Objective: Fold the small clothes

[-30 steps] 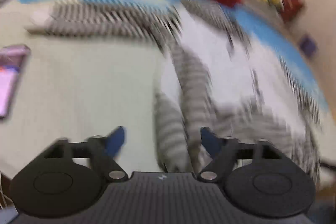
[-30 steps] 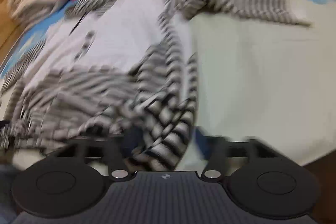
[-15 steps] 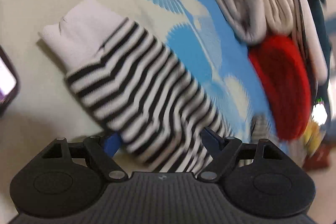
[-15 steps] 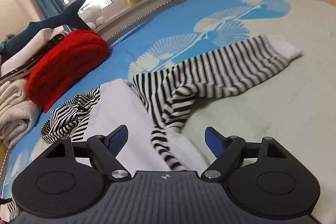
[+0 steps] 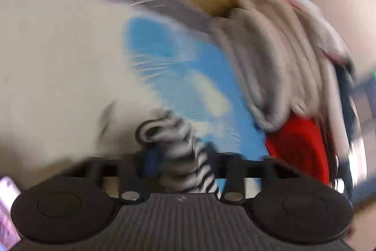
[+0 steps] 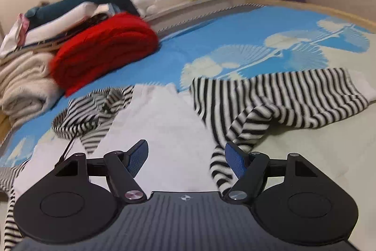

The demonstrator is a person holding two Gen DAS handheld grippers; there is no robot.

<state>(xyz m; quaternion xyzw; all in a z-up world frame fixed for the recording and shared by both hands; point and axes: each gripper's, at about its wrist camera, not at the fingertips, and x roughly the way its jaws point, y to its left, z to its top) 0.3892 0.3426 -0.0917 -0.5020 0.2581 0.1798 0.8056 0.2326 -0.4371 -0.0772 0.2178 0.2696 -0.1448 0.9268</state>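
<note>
A small white top with black-and-white striped sleeves (image 6: pixel 164 119) lies spread on the bed. Its right striped sleeve (image 6: pixel 282 100) stretches out to the right, ending in a white cuff. My right gripper (image 6: pixel 186 158) is open and empty, low over the white body of the top, its right finger next to a striped fold. In the blurred left wrist view, my left gripper (image 5: pixel 181 161) is shut on a bunched striped sleeve (image 5: pixel 178 145) and holds it above the bedcover.
The bedcover (image 6: pixel 235 39) is blue and cream with a fan print. A folded red blanket (image 6: pixel 103 48) and a cream blanket pile (image 6: pixel 25 81) sit at the far left. A phone (image 5: pixel 7 208) lies at the lower left of the left wrist view.
My left gripper has closed on the striped sleeve and lifted it, swinging toward the blanket pile. My right gripper has lowered slightly over the white body, still open.
</note>
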